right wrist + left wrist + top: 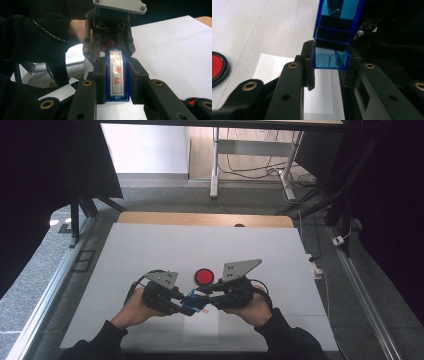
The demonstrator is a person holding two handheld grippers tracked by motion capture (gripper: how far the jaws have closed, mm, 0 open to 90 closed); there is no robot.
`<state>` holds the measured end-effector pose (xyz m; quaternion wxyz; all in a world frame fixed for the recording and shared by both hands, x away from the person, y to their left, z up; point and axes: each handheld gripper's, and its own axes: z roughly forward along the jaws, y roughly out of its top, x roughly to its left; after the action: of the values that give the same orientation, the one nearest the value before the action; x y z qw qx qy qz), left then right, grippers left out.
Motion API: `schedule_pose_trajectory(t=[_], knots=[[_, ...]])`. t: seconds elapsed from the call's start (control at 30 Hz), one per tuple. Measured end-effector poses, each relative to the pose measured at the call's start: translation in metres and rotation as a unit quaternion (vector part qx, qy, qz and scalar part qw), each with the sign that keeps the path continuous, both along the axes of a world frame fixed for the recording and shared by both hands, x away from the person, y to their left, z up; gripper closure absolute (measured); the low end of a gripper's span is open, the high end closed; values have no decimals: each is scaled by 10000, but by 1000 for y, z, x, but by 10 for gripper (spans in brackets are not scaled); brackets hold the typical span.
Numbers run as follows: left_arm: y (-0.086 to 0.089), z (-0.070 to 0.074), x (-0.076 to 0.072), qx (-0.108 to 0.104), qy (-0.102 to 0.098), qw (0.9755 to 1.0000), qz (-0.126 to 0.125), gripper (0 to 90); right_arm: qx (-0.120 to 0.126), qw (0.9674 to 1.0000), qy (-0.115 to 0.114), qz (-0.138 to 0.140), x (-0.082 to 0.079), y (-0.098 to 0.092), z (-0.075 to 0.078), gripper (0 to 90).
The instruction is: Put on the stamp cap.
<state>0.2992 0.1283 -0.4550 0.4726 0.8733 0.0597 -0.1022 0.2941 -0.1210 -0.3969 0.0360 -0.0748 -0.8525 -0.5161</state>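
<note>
Here, a person is sitting at a white tabletop, holding a two-jaw gripper in each hand, and the two grippers are meeting tip to tip just below a round red button in the high view. Between them they are holding one small object: a blue transparent stamp with a white label printed in red characters.

The left gripper is sitting just left of the red button and a little nearer the person. In the left gripper view its jaws are pressing narrowly on both sides of one end of the stamp, and the rest of the blue body is rising away toward the dark sleeve beyond it. The red button is showing at the left edge of that view.

The right gripper is sitting just right of the red button, its grey three-cornered plate pointing up and away. In the right gripper view its jaws are clamping the long sides of the stamp, label facing the camera, while the left gripper is facing it from the far end.

Directly under the stamp, a white sheet of paper is lying on the tabletop, on the person's side of the red button.
</note>
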Motion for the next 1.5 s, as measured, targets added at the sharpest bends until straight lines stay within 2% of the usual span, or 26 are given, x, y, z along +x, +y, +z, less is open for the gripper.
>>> schedule_pose_trajectory(t=[0.4,0.53,0.7,0.77,0.87,0.97,1.13,1.43,1.5], knots=[[0,1,-1,-200,-90,9996,-153,688,16,9999,28,143,-1,2,-1,711],[2,2,-2,-363,-116,9991,-183,689,123,9998,91,157,0,1,-1,711],[4,5,-3,-407,-199,9988,-187,691,323,9990,262,171,2,0,-3,711],[3,5,-3,-440,-158,9988,-171,691,410,9986,300,163,3,-1,-4,711],[2,3,-2,-423,-178,9988,-163,689,360,9988,304,160,4,-1,-5,711],[2,1,-2,-298,-196,9993,-142,684,216,9994,215,169,3,0,-5,711],[1,-1,-3,-242,-152,9996,27,663,92,9999,73,125,1,2,-6,710],[3,-1,-10,-121,-198,9992,331,526,107,9999,10,28,1,1,-5,710],[3,-2,-12,-71,-185,9986,481,507,96,9999,-3,36,1,0,-5,710]])
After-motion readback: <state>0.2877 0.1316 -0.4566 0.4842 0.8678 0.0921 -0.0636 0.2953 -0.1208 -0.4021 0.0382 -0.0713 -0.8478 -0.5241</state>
